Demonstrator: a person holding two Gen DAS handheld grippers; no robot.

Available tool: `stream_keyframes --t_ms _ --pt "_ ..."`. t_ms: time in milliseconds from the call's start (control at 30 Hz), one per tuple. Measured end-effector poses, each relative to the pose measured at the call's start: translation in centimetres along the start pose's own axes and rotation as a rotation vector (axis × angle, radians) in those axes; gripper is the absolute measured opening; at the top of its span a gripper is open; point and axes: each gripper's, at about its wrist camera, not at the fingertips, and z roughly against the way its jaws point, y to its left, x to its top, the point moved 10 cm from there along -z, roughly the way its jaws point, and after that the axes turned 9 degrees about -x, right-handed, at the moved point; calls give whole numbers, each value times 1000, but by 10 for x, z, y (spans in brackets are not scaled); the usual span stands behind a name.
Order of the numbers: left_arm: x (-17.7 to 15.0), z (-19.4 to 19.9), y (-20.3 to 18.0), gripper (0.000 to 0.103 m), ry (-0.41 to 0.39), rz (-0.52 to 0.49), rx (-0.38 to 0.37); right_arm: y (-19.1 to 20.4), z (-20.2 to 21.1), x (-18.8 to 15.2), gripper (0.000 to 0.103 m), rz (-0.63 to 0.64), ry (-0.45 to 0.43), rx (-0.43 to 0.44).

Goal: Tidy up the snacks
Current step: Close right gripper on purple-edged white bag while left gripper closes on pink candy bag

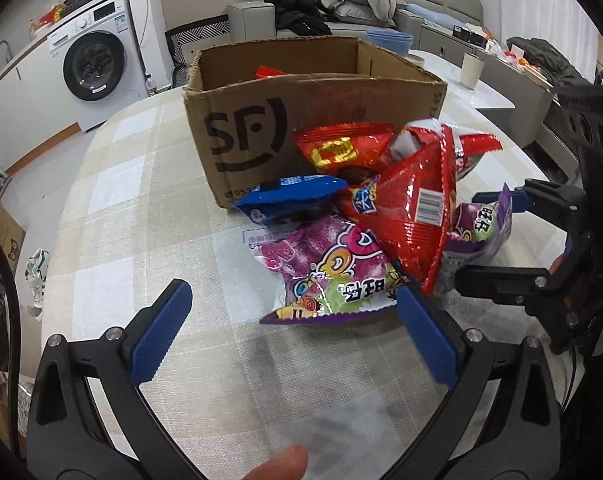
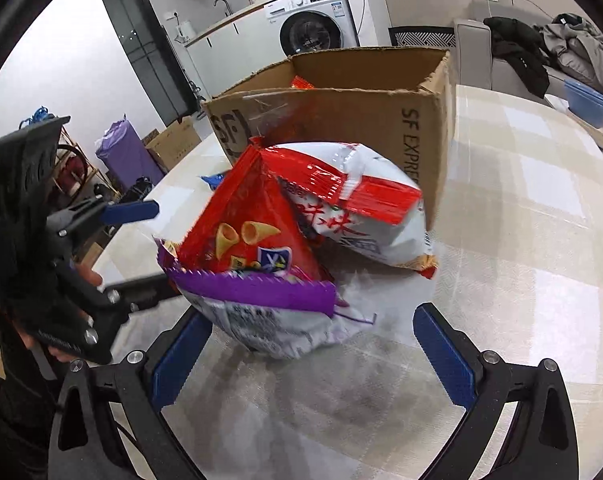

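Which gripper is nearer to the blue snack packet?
Left. The left gripper is open, facing the blue snack packet; the right gripper sits behind the red cone bag.

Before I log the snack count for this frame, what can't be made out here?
- Box contents: both views, its walls hide all but a red corner.
- Blue packet: right view, the red cone bag hides all but a tip.
- Purple bag print: right view, blurred.
- Pile bottom: both views, upper bags cover it.
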Motion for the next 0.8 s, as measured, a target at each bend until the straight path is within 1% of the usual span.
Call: stream_keyframes --t_ms 100,200,267,367,400,433,467,633,667,800 --pt "-3 -6 -5 102 14 -18 -15 -2 5 3 101 -19 -24 4" --pt "-6 -12 -10 102 32 -31 -28 3 5 1 89 -29 -25 37" --pt "-8 -17 -16 102 46 -48 -41 7 7 0 79 -32 -23 66" --pt "-10 -25 -24 102 57 -64 -42 13 9 0 70 -30 -26 97" --pt "-10 -27 -25 102 57 -63 -38 15 10 1 69 -23 -31 93" --pt "-10 -30 -26 102 58 -57 -37 18 10 1 64 -15 -39 90" --pt "-10 -33 -27 102 60 -52 -38 20 12 2 58 -8 -47 91" --pt "-14 -42 -28 102 64 -29 -32 28 20 6 47 24 -82 84" --pt "-13 -42 -29 102 58 -25 -33 28 22 7 41 24 -86 87" --pt "-8 -41 -30 102 23 0 -41 26 35 12 39 25 -119 90"
